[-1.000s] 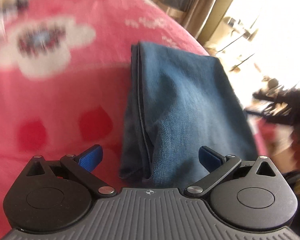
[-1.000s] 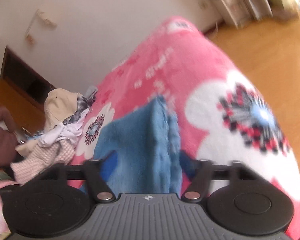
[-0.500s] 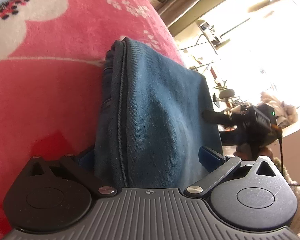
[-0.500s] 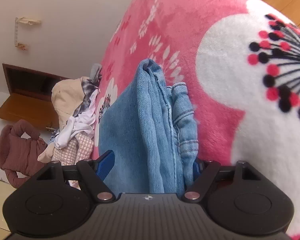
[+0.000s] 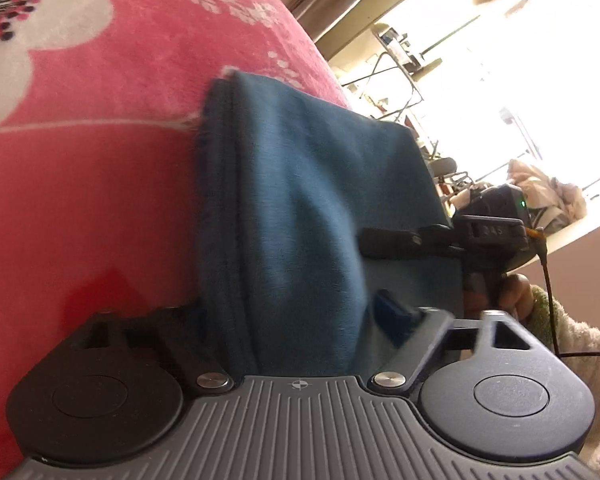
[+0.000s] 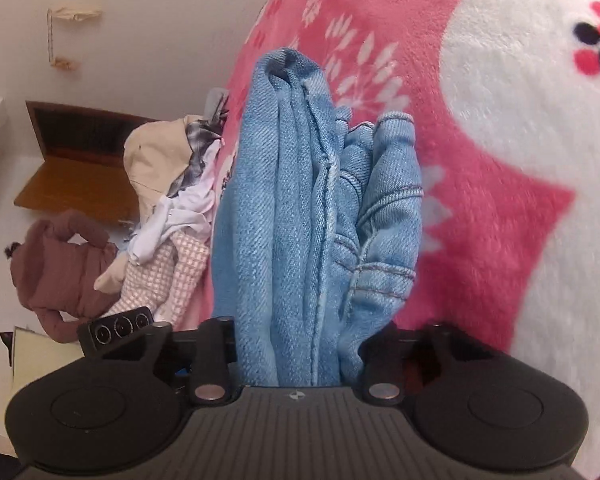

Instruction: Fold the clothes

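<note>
Left wrist view: my left tool (image 5: 300,312) has the folded jeans (image 5: 308,208) bunched between its fingers on the pink floral blanket (image 5: 100,160), and my right tool (image 5: 404,240) reaches in from the far side. Right wrist view: my right tool (image 6: 300,340) is clamped on the jeans' (image 6: 300,200) thick edge, with a clothes pile (image 6: 168,208) beyond.

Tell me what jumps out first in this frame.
Folded blue jeans fill the middle of both wrist views, bunched between each gripper's fingers, the right gripper and the left gripper. Beneath lies a loud pink floral blanket, and a heap of unfolded clothes waits at the right view's left.
</note>
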Motion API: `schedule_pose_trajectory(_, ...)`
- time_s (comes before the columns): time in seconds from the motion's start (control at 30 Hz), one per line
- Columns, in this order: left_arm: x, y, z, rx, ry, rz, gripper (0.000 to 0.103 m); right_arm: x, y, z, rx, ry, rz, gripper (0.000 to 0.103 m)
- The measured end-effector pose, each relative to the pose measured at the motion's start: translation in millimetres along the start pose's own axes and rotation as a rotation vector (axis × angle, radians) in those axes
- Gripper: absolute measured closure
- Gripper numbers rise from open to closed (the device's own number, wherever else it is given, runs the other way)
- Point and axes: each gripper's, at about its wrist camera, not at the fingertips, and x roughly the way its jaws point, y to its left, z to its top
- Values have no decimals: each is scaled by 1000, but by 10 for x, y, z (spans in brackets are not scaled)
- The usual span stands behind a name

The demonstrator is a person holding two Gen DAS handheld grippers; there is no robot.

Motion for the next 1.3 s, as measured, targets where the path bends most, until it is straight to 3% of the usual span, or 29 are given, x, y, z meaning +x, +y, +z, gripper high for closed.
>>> schedule_pose_trajectory(0.17, 42, -8, 85, -73, -25, 1, 36, -19, 61, -73, 18, -27, -9, 73)
schedule_pose_trajectory(0.27, -72, -41, 105, -97, -55, -47, 38, -49, 277, -47, 0, -57, 3, 73)
schedule_pose_trajectory(0.5, -685, -581, 252, -46, -206, -140, 39, -377, 1205, -74, -122, -130, 4, 74)
schedule_pose_trajectory(0.67, -1413, -1170, 412, 79, -309, -179, 39, -750, 2103, -299, -226, -245, 29, 74)
schedule_pose_trajectory(0.93, -2603, -2001, 376, 245, -403, -93, 39, -1017, 3231, -524, -344, -325, 87, 74)
schedule_pose_trajectory(1.17, -3133, -2488, 400, 317, -469, 12, 38, -1241, 4211, -714, -446, -392, 138, 74)
schedule_pose_trajectory(1.3, -3065, -2537, 583, 320, -458, 64, 38, -992, 3938, -276, -390, -377, 177, 74)
